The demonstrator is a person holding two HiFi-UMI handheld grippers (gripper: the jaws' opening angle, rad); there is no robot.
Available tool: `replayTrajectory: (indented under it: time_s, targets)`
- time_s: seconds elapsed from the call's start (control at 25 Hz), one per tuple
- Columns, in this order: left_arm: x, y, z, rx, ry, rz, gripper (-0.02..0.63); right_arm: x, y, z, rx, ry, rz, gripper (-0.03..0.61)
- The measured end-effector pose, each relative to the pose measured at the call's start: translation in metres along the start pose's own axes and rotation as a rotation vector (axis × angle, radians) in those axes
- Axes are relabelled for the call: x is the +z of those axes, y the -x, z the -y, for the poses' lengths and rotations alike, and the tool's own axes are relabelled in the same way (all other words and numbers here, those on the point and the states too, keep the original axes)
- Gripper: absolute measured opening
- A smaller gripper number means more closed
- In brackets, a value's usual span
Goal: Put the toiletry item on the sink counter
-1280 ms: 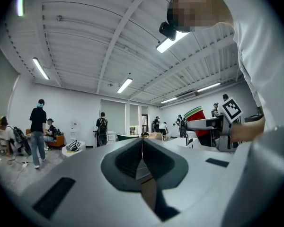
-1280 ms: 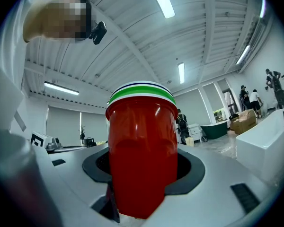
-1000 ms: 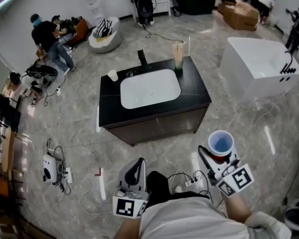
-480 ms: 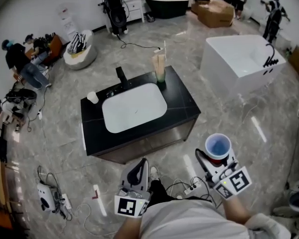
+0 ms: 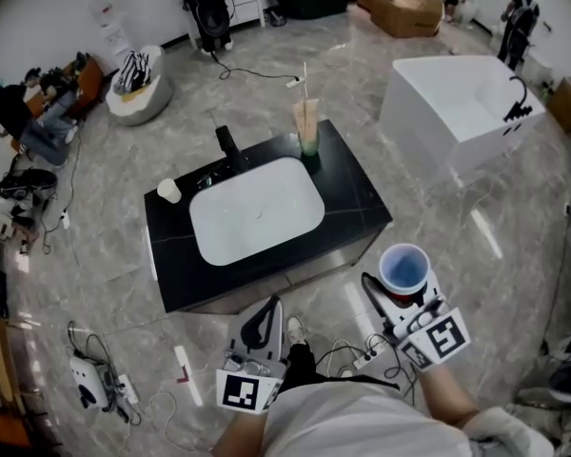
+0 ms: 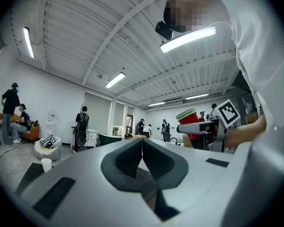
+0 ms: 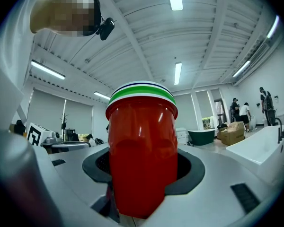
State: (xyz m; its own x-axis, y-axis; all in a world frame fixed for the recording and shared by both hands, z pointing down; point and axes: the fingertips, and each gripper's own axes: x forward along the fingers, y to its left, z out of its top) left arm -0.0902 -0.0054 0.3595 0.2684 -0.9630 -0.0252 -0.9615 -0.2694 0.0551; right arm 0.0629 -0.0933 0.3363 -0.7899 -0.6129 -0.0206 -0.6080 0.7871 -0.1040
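A grey marble showroom floor was seen from above, with a black sink counter (image 5: pixel 362 198) standing at the middle of the head view and a white basin (image 5: pixel 257 208) set into its top. A black faucet (image 5: pixel 228 146) was placed at the basin's 12 o'clock edge, a small white cup (image 5: pixel 169 190) at the counter's 9 o'clock end, and a tall holder with sticks (image 5: pixel 306 127) at its 1 o'clock corner. A white bathtub (image 5: pixel 457 103) was seen well apart, at 2 o'clock.

The red cup (image 5: pixel 404 269), taken to be the toiletry item, was held upright, mouth up, in the right gripper (image 5: pixel 400 298), whose jaws were clamped against its sides. It was off the counter, above the floor at the counter's 5 o'clock. The left gripper (image 5: pixel 265 305) was seen empty at the counter's 6 o'clock, its jaws pressed together.

From the cup, the counter lay at roughly 11 o'clock, and the bare black strip beside the basin was judged the nearest free spot. The right hand was the nearer to that strip and the only loaded one. With the cup's long axis vertical, a forward carry and a level set-down were thought to be all that was called for.
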Motion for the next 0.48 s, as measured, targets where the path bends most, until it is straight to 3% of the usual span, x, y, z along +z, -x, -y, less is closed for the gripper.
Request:
replayTrajectory:
  time_s: [0.48]
  targets:
    - [-0.008,-0.030,-0.007,-0.063,-0.010,-0.023,0.006,-0.002,-0.060,0.041,-0.010,0.079,0.034,0.270]
